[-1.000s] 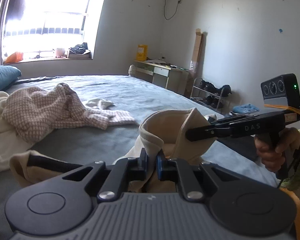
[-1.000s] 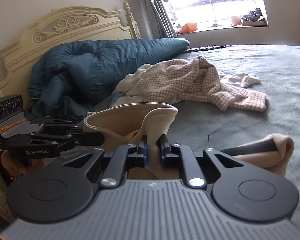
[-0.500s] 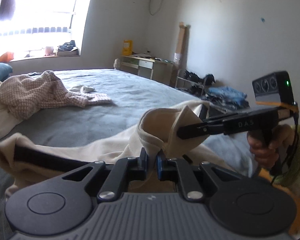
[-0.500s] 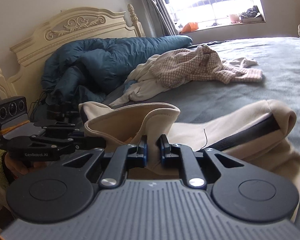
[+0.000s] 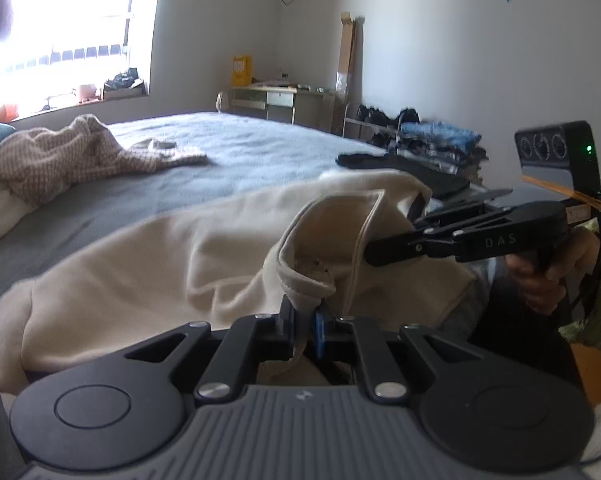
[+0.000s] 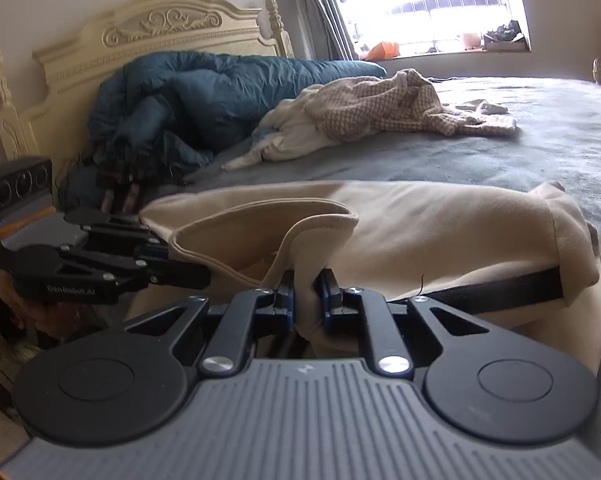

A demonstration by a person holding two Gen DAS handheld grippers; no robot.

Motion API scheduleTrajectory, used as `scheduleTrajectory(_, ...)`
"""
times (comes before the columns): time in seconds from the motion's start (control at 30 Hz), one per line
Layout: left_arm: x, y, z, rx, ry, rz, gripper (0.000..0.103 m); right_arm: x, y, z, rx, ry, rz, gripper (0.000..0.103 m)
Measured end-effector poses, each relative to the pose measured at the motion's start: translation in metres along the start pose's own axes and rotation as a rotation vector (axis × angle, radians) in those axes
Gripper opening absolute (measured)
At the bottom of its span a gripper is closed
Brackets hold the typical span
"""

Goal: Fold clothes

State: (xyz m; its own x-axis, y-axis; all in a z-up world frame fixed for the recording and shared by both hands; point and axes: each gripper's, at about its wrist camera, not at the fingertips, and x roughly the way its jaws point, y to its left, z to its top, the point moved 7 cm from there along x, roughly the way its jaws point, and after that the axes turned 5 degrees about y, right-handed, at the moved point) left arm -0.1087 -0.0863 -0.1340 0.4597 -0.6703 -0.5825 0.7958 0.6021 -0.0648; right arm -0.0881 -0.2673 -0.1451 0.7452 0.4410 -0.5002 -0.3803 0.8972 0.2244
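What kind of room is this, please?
Most likely a bedroom in a home: a large bed with a carved headboard, a rolled blue duvet, and loose clothes lying on it.

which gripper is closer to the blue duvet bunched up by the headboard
Left. The left gripper, shut on the cream garment, sits just in front of the blue duvet. The right gripper grips the same garment farther from it.
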Motion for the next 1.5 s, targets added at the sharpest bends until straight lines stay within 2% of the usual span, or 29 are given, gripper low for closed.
scheduleTrajectory(0.1, 0.002, -0.007, -0.017, 0.019, 0.033, 0.019, 0.016, -0.001, 0.005, -0.015, -0.05, -0.007, -0.028, 0.013)
scheduleTrajectory(0.17, 0.001, -0.007, -0.026, -0.002, 0.052, 0.001, 0.031, -0.003, 0.009, -0.024, -0.103, -0.003, -0.055, 0.016)
scheduleTrajectory(0.33, -0.014, -0.01, -0.045, -0.102, 0.059, -0.044, 0.053, -0.013, 0.02, -0.045, -0.246, 0.025, -0.15, 0.023)
scheduleTrajectory(0.4, -0.021, -0.006, -0.051, -0.157, 0.055, -0.054, 0.054, -0.021, 0.023, -0.051, -0.264, 0.04, -0.164, 0.025)
scheduleTrajectory(0.5, -0.029, 0.007, -0.058, -0.302, 0.039, -0.098, 0.056, -0.04, 0.024, -0.059, -0.226, 0.055, -0.129, 0.026)
scheduleTrajectory(0.57, -0.034, 0.017, -0.059, -0.415, 0.012, -0.141, 0.058, -0.055, 0.017, -0.058, -0.109, 0.042, -0.066, 0.03)
scheduleTrajectory(0.6, -0.035, 0.023, -0.059, -0.479, -0.004, -0.171, 0.059, -0.06, 0.007, -0.058, 0.013, 0.027, -0.027, 0.031)
scheduleTrajectory(0.67, -0.035, 0.036, -0.06, -0.623, -0.038, -0.237, 0.059, -0.068, -0.015, -0.056, 0.276, -0.008, 0.055, 0.043)
scheduleTrajectory(0.8, -0.024, 0.061, -0.065, -0.887, -0.089, -0.328, 0.06, -0.065, -0.065, -0.063, 0.833, -0.068, 0.262, 0.044)
scheduleTrajectory(0.9, -0.012, 0.074, -0.067, -0.988, -0.099, -0.336, 0.062, -0.046, -0.081, -0.075, 1.068, -0.06, 0.349, 0.045)
scheduleTrajectory(0.93, -0.008, 0.076, -0.068, -1.008, -0.097, -0.336, 0.063, -0.039, -0.084, -0.078, 1.119, -0.04, 0.353, 0.046)
scheduleTrajectory(1.03, 0.001, 0.083, -0.067, -1.032, -0.089, -0.317, 0.065, -0.021, -0.091, -0.09, 1.237, 0.014, 0.326, 0.047)
scheduleTrajectory(1.17, 0.01, 0.088, -0.066, -1.047, -0.077, -0.295, 0.066, -0.009, -0.094, -0.095, 1.318, 0.034, 0.33, 0.048)
scheduleTrajectory(1.23, 0.01, 0.09, -0.067, -1.057, -0.069, -0.284, 0.065, -0.007, -0.093, -0.098, 1.351, 0.049, 0.31, 0.048)
scheduleTrajectory(1.3, 0.006, 0.093, -0.07, -1.059, -0.065, -0.252, 0.066, -0.014, -0.096, -0.096, 1.343, 0.025, 0.274, 0.048)
scheduleTrajectory(1.5, -0.004, 0.108, -0.078, -1.017, -0.04, -0.059, 0.066, -0.035, -0.113, -0.084, 1.263, -0.05, 0.107, 0.048)
